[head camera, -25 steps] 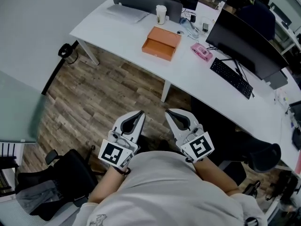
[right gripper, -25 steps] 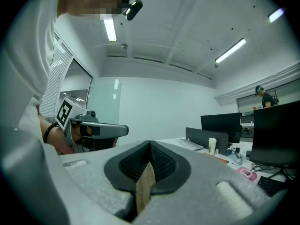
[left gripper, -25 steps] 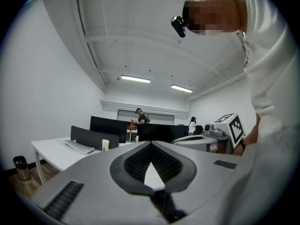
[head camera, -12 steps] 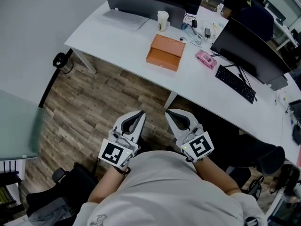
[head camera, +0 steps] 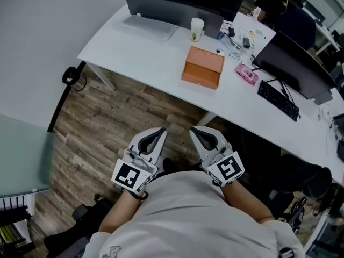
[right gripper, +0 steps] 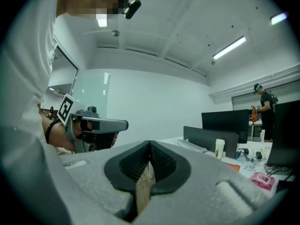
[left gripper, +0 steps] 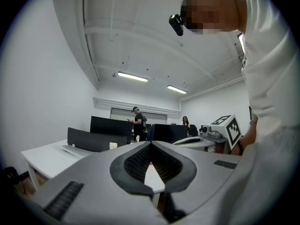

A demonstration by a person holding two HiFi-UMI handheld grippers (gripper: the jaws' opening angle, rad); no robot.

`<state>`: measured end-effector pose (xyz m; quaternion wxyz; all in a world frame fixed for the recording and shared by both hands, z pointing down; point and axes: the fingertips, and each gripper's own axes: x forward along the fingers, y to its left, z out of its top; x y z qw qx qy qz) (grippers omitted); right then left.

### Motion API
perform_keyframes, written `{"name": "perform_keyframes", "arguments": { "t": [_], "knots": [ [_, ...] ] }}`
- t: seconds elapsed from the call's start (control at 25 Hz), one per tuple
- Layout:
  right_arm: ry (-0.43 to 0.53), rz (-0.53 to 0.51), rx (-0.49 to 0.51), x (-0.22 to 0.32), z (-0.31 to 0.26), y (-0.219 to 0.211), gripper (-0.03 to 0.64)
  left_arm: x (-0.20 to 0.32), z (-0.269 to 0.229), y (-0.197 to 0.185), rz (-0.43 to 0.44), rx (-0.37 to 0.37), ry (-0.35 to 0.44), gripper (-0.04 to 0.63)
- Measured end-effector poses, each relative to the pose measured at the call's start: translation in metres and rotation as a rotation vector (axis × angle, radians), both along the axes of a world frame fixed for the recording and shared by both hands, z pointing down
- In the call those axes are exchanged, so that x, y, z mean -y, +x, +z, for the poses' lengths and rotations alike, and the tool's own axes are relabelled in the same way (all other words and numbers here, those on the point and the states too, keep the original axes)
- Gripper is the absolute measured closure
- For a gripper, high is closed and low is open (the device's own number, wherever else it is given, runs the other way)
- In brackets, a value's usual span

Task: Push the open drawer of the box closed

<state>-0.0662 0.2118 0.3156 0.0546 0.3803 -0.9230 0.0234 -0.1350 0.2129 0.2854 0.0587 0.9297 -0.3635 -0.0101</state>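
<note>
**A:** The fingers [left gripper: 133,162] of the left gripper [left gripper: 150,143], how are they standing?

**B:** They are meeting at the tips and holding nothing. Lower down the ribbed pads are leaving a small window, and the white desk [left gripper: 44,156] is showing through it.

**A:** And the right gripper [right gripper: 150,143]?

**B:** Its fingers [right gripper: 164,165] are pressing together as well, with nothing gripped between them.

**A:** Where are the two sitting in the head view?

**B:** They are hanging side by side, close in front of the person's chest and above the wooden floor [head camera: 107,117]. Both are pointing toward the desk, each with its marker cube at the wrist end.

**A:** And the box [head camera: 204,62]?

**B:** The orange box is lying on the desk, well apart from both grippers. Its drawer [head camera: 200,80] is sticking out a little on the side facing the person. A paper cup [head camera: 197,29] is standing just behind it, in front of a dark monitor [head camera: 172,12]. A pink object [head camera: 246,74] is lying to the right of the box, and a black keyboard [head camera: 278,100] is lying farther right.
</note>
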Motion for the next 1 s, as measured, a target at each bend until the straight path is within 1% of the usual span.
{"name": "perform_keyframes", "arguments": {
  "t": [0.2, 0.48, 0.72, 0.84, 1.0],
  "knots": [
    [0.015, 0.043, 0.01, 0.021, 0.002, -0.013, 0.615, 0.018, 0.008, -0.02, 0.006, -0.003, -0.019, 0.597],
    [0.006, 0.042, 0.028, 0.061, 0.009, -0.013, 0.615, 0.058, 0.014, -0.021, 0.004, 0.01, -0.028, 0.597],
    [0.012, 0.041, 0.025, 0.107, 0.008, -0.002, 0.615, 0.1, 0.017, -0.008, 0.017, 0.013, -0.038, 0.597],
    [0.005, 0.055, 0.018, 0.135, 0.01, 0.012, 0.615, 0.128, 0.018, 0.007, 0.039, 0.011, -0.039, 0.597],
    [0.017, 0.091, 0.014, 0.171, 0.009, 0.036, 0.615, 0.17, 0.019, 0.031, 0.075, 0.006, -0.029, 0.597]
  ]
}}
